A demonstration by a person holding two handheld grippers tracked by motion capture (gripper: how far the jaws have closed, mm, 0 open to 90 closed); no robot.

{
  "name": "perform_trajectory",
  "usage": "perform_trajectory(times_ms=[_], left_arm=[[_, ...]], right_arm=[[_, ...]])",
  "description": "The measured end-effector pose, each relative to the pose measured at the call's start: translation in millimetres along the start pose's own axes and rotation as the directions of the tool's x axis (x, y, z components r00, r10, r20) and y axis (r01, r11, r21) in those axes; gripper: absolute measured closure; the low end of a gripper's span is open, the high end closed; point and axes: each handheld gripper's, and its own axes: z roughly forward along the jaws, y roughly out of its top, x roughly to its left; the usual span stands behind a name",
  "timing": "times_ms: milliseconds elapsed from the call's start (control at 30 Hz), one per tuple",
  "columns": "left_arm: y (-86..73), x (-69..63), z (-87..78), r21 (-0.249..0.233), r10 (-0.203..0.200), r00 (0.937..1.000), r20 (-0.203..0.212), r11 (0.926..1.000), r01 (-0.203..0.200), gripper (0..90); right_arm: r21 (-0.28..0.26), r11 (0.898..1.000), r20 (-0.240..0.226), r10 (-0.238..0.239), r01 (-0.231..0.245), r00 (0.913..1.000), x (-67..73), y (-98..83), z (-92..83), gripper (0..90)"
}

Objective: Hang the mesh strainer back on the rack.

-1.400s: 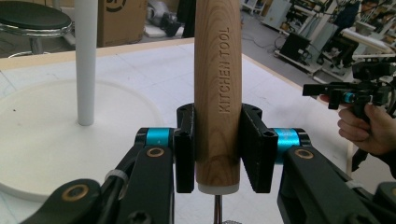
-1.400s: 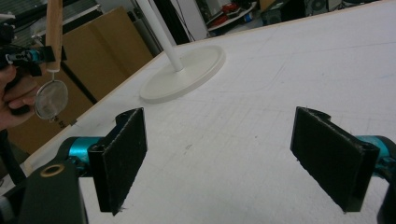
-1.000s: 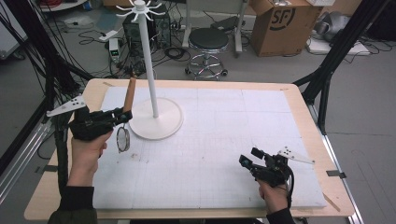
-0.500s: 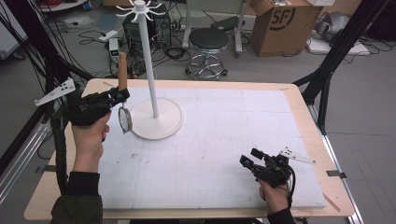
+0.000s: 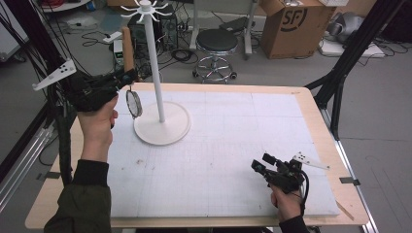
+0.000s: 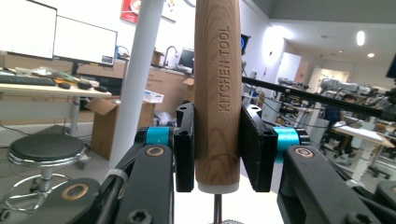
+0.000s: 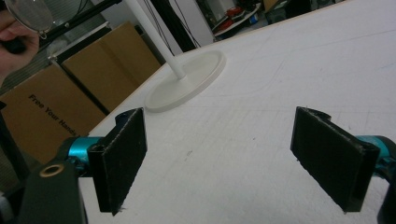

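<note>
The right gripper (image 5: 260, 165) rests low on the white mat (image 5: 233, 160) at the near right corner of the table (image 5: 311, 104), its jaws spread wide with nothing between them, as the right gripper view confirms; it takes no part in the work in hand and lies close to the near edge of the mat, with open mat ahead of it. Farther off, at the left edge of the table, the left gripper (image 5: 127, 76) is raised above the surface with its jaws closed on the wooden handle (image 6: 217, 93) of a small strainer (image 5: 133, 103); the handle stands upright, marked KITCHEN TOOL, and the round mesh head hangs below the jaws, just beside the white pole (image 5: 154, 68) of the hanging stand (image 5: 163, 128). The strainer is therefore lifted clear of the mat and brought up to the stand, which appears to complete the pick-up step. The hanging step is judged not yet done: the hooks (image 5: 145, 8) sit at the top of the pole, well above the handle. Room to rise beside the pole looks free, but the pole is close on the inner side and the table edge close on the outer side, so sideways margin is small. Beyond the table stand a stool (image 5: 216, 43) and a cardboard box (image 5: 294, 24), well apart
</note>
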Motion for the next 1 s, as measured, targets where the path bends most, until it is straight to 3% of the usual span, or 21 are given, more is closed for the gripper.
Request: perform_trajectory(times_ms=[133, 500, 700, 867, 1000], left_arm=[[8.5, 1.3, 3.8, 0.006, 0.020, 0.9996, -0.019, 0.9998, -0.020, 69.0], [34.0, 22.4, 7.7, 0.000, 0.015, 0.9997, -0.017, 0.9999, -0.015, 69.0], [32.3, 37.4, 9.4, 0.030, 0.005, 0.9997, -0.024, 0.9995, -0.004, 68.9], [31.7, 47.5, 11.2, 0.004, -0.013, 0.9999, 0.010, 0.9999, 0.013, 68.9], [30.5, 51.3, 16.5, 0.030, -0.005, 0.9996, 0.027, 0.9995, 0.004, 68.9]], right_arm=[[-0.006, 1.000, -0.005, 0.005, -0.005, 1.0000, -1.3, 0.5, -1.0, 17.6], [-0.004, 1.000, -0.004, 0.014, -0.014, 0.9999, -2.0, 1.4, -2.2, 17.4], [-0.008, 1.000, 0.005, 0.022, -0.022, 0.9997, -3.3, 1.6, -3.8, 17.4], [-0.008, 1.000, 0.012, 0.021, -0.021, 0.9997, -3.8, 1.0, -4.0, 17.4], [-0.012, 1.000, 0.024, 0.020, -0.020, 0.9995, -3.8, 0.7, -3.7, 17.4]])
